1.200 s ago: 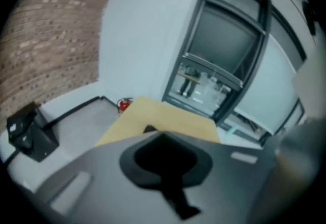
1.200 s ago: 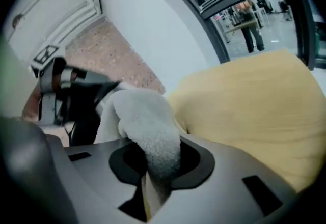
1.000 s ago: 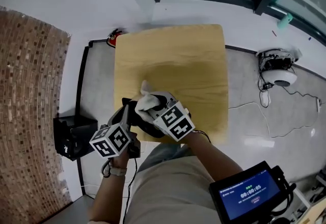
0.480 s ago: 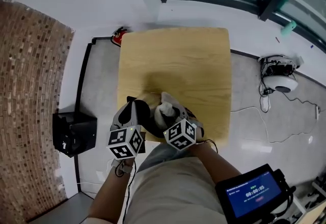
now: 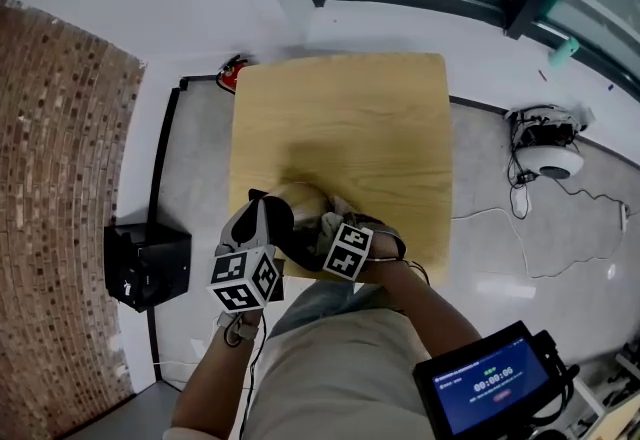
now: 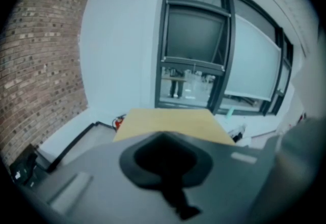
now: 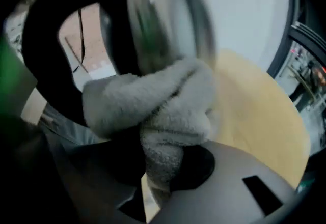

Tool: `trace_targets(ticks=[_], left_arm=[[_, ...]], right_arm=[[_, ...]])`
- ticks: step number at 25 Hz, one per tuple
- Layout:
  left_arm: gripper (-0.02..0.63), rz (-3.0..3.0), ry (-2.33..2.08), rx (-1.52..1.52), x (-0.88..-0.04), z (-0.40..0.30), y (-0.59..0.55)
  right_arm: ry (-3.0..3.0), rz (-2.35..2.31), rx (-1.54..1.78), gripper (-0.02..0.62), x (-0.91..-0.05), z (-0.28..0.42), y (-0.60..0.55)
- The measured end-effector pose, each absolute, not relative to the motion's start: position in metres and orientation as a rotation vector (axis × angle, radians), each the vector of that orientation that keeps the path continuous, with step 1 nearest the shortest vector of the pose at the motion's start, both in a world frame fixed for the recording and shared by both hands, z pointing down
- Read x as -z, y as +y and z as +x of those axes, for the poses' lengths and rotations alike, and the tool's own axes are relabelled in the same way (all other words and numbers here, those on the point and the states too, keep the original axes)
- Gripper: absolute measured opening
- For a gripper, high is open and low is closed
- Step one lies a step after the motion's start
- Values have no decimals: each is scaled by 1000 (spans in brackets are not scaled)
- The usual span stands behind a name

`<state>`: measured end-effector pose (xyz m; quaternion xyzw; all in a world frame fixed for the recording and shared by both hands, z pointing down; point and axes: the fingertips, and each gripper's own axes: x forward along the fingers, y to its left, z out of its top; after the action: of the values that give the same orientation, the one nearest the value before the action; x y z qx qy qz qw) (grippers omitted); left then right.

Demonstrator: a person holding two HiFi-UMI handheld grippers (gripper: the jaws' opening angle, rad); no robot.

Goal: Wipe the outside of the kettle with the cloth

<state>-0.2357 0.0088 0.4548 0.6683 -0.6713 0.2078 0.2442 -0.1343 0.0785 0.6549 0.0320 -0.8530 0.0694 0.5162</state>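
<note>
The kettle (image 5: pixel 298 206) stands near the front edge of the wooden table (image 5: pixel 340 118), with its black handle (image 5: pixel 262 216) to the left. My right gripper (image 5: pixel 335 233) is shut on the grey-white cloth (image 5: pixel 329 222) and presses it against the kettle's near right side. In the right gripper view the cloth (image 7: pixel 163 101) bunches out of the right gripper (image 7: pixel 168 167), under the shiny body (image 7: pixel 168 19) and beside the handle loop (image 7: pixel 41 55). My left gripper (image 5: pixel 256 228) lies against the handle side. In its own view the left gripper (image 6: pixel 168 167) shows its jaws together, with only the table (image 6: pixel 168 118) beyond.
A black box (image 5: pixel 148 263) sits on the floor to the left, below a brick wall (image 5: pixel 50 178). A red extinguisher (image 5: pixel 232 73) stands at the table's far left corner. A white device with cables (image 5: pixel 545 153) lies to the right. A tablet screen (image 5: pixel 490 388) is at the lower right.
My right gripper has carried the cloth from the kettle's top down its near right side, and its marker cube has turned. The left gripper has stayed by the handle.
</note>
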Motion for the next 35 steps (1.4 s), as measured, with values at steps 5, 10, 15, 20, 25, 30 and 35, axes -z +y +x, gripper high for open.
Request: trace_targets(ticks=[5,10,15,20,25,30,35], left_arm=[[-12,1836,-1854,-560,-453,-243,18],[-12,1822,-1854,-533,-453,-242,18],[-12,1810,-1880,-529,-453,-245,19],[-11,1821,-1897,-566,-451,-243,20],[-12,1825,-1909,-589,-453,-242,18],[-11,1844,-1892,-592,-454,-243,18],[-11,1874,-1682,-614,-453,-237,18]], right_arm=[[-2117,92,-31,89,-620,-153,76],[-2201,336,-31,87,-580,-158,15],[-2468,304,-113,87,-503,-172,47],[-2232,142,77,87,-560,-158,86],[-2640,453,23,87,-470,-171,63],[-2595,332,-85,87,-514,-160,50],[-2519,211,-378,87,-506,-116,86]])
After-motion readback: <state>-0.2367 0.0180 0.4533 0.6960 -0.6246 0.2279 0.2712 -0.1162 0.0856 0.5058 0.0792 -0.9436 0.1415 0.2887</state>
